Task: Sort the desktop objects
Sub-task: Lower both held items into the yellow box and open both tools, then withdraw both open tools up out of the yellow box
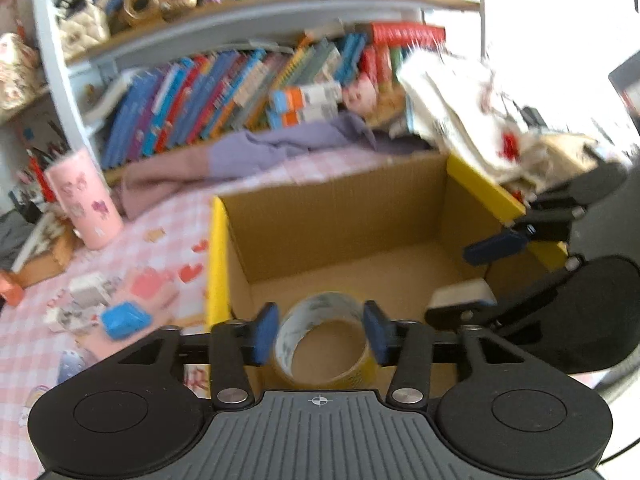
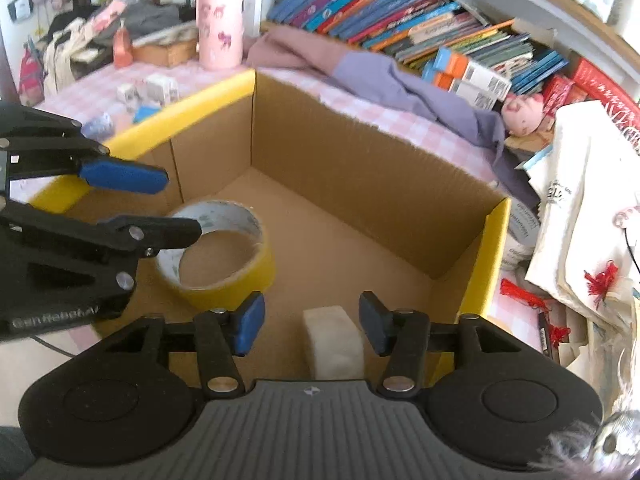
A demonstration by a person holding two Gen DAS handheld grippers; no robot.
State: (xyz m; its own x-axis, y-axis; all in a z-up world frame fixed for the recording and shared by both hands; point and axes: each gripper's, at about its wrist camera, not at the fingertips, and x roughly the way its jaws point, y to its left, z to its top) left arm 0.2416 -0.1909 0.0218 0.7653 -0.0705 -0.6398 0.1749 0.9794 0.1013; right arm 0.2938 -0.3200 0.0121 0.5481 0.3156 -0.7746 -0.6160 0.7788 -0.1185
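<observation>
On the far left of my left camera the pink cup and the small bits scattered on the checked cloth are smeared, so I can't name them beyond a blue piece. My left gripper has its jaws apart, either side of the tape roll without pressing it; the roll lies on the floor of the cardboard box, its near edge cut off by the gripper body. Further right, my right gripper is also parted, with the white block between the pads, untouched as far as I can see, its lower end hidden. The heap of bags beyond the box's right wall is washed out.
</observation>
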